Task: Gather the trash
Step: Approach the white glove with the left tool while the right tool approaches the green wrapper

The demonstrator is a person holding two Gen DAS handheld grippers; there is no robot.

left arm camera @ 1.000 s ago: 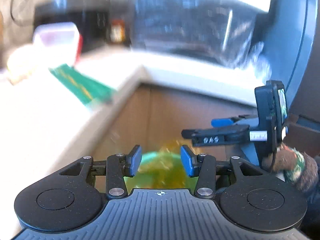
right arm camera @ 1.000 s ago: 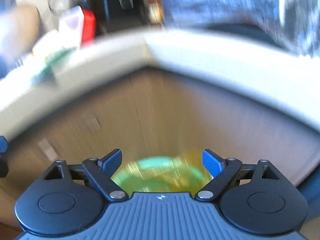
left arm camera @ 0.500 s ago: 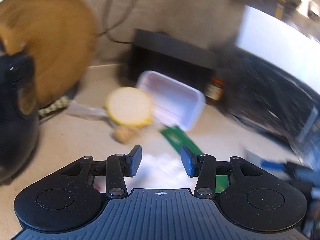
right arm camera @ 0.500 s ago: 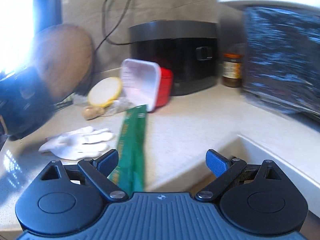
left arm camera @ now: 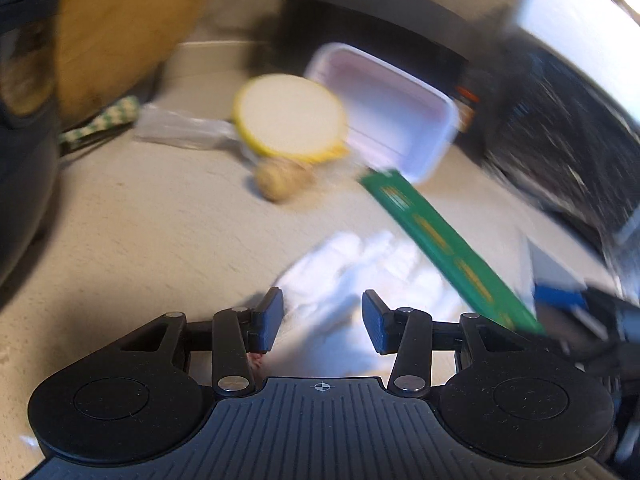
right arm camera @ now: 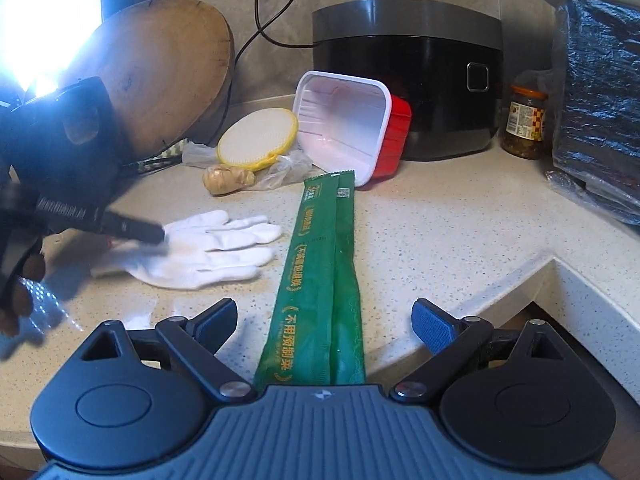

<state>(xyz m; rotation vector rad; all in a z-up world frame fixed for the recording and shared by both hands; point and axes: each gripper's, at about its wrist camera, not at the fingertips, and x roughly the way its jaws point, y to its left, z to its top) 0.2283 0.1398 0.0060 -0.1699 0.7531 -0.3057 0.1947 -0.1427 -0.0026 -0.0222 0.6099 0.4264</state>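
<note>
A: A speckled pale countertop [right arm camera: 420, 240] is running along a grey tiled wall, with a black rice cooker [right arm camera: 408, 76] and a round wooden board [right arm camera: 160, 72] standing at the back.

B: What is lying there as trash?

A: A long green wrapper [right arm camera: 320, 280] with yellow print is stretching flat across the counter, beside a white glove [right arm camera: 208, 248] lying palm-down. Behind them a red and white tray [right arm camera: 348, 128] is tipping on its side, next to a yellow-rimmed lid [right arm camera: 258, 138] and a piece of ginger [right arm camera: 226, 178].

B: And the claws?

A: The right gripper [right arm camera: 324, 322] is hanging wide apart, empty, with the wrapper's near end lying between and below its fingers. The left gripper [left arm camera: 322, 322] is spread too, gripping nothing, hovering just over the glove's cuff; the wrapper is passing to its right.
</note>
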